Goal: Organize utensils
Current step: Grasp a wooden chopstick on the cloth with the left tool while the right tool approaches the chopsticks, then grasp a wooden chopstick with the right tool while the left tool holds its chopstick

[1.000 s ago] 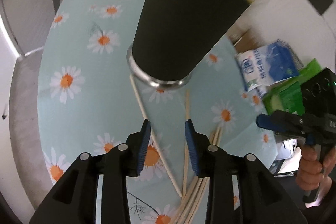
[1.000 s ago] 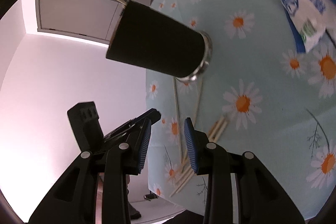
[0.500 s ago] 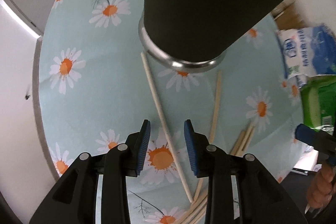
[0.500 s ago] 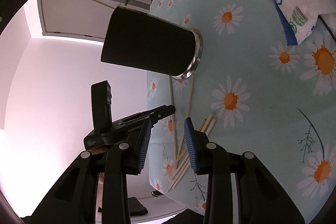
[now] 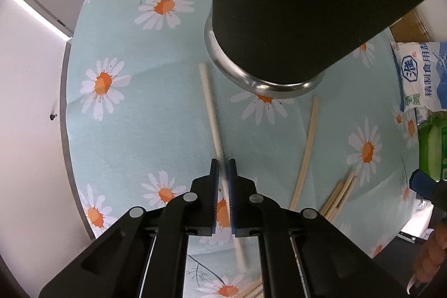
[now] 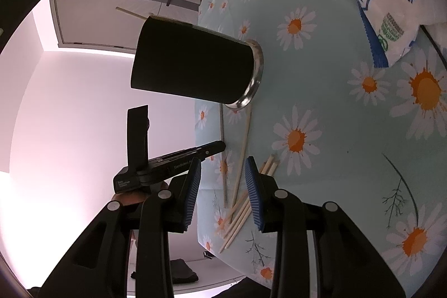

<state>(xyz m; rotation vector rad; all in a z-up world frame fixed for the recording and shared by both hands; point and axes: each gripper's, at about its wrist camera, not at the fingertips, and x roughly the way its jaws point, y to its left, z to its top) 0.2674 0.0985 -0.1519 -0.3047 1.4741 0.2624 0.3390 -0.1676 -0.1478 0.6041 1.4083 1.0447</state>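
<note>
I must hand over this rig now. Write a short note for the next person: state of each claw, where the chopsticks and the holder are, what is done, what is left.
Left claw: just closed, shut on one chopstick that lies on the daisy tablecloth.
Right claw: open, holds nothing, above the loose chopsticks near the table edge.
Black holder: upright beside them; one stick already pokes out of its top.
Done: first pick gripped.
Left: lift it into the holder, then the curved stick and the rest.

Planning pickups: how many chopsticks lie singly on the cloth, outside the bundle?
2. One chopstick runs from the black cup into the left gripper, whose jaws have just closed on it. The other chopstick lies right of it, beside the bundle, which may hide more.
</note>
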